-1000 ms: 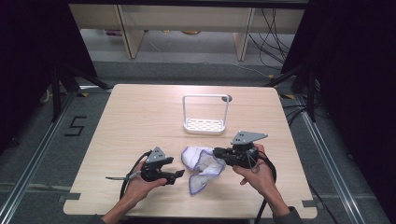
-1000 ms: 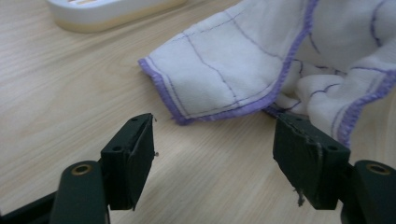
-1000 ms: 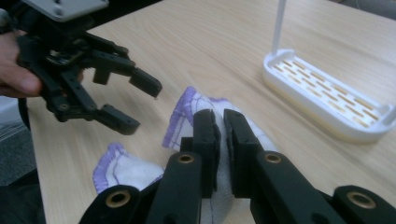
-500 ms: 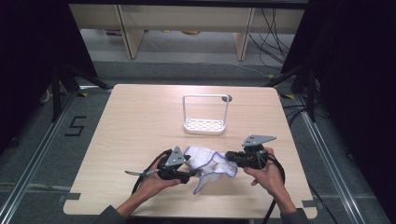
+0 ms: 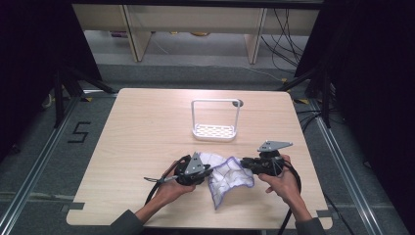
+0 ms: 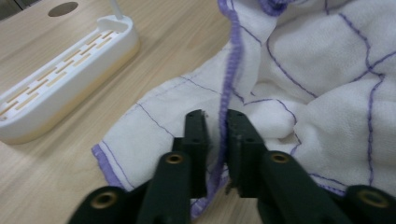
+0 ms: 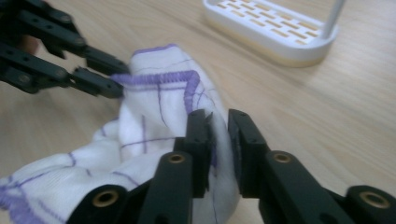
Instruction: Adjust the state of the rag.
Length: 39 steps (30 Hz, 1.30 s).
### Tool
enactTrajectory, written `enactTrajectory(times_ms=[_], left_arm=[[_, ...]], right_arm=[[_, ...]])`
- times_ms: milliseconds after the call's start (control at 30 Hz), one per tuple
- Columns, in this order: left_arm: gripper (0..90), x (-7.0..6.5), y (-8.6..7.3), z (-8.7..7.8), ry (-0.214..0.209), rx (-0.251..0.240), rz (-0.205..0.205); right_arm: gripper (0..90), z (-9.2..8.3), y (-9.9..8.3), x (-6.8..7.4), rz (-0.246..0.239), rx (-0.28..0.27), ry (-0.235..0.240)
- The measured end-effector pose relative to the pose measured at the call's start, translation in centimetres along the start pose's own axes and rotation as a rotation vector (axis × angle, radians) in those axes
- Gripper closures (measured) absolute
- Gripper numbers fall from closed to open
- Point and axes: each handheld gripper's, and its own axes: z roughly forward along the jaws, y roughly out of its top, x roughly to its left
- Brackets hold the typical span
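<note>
High view: a white cloth (image 5: 226, 177) with purple stitching is seen crumpled on the near part of the table (image 5: 147, 132), stretched loosely left to right between the two claws, with one corner drooping toward the near edge. The left gripper (image 5: 199, 172) is placed at the cloth's left end and the right gripper (image 5: 246, 164) at its right end. In the left gripper view the jaws, which have just been closing, are pressed on a purple hem of the cloth (image 6: 299, 93), the fabric spreading away beyond the tips. In the right gripper view the jaws have just been easing apart, yet a fold of the cloth (image 7: 154, 121) is pinched between them, and the left gripper (image 7: 119, 79) is seen gripping the far hem. A white rack (image 5: 215, 131) stands farther back, well apart. Much of the cloth's underside is hidden by its own folds.
</note>
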Motion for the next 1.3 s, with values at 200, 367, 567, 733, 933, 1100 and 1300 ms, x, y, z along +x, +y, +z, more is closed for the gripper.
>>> enactTrajectory(times_ms=[200,367,567,733,933,1100,1300], left_arm=[[87.1,0.6,0.9,-0.9,0.004,-0.018,-0.041],[87.0,1.1,1.3,-1.4,0.005,-0.034,-0.077],[86.9,1.5,1.7,-2.1,0.007,-0.039,-0.078],[86.9,2.2,1.8,-3.1,0.017,-0.042,-0.095],[86.8,3.2,1.7,-3.9,0.035,-0.041,-0.114],[86.8,3.4,1.8,-4.3,0.034,-0.045,-0.125],[86.8,4.0,1.5,-6.1,0.041,-0.036,-0.131]], right_arm=[[48.7,-2.8,1.2,2.2,-0.046,-0.051,-0.132],[40.4,-4.2,0.6,4.2,-0.031,-0.052,-0.145],[40.2,-2.4,-3.4,6.0,0.021,0.053,-0.118],[40.6,-0.9,-3.9,7.1,0.007,0.092,-0.085],[44.9,0.7,-4.0,8.1,-0.012,0.119,-0.093],[79.8,1.6,-4.5,7.8,-0.082,0.181,-0.064],[86.6,-0.8,-3.4,6.2,-0.143,0.120,-0.080]])
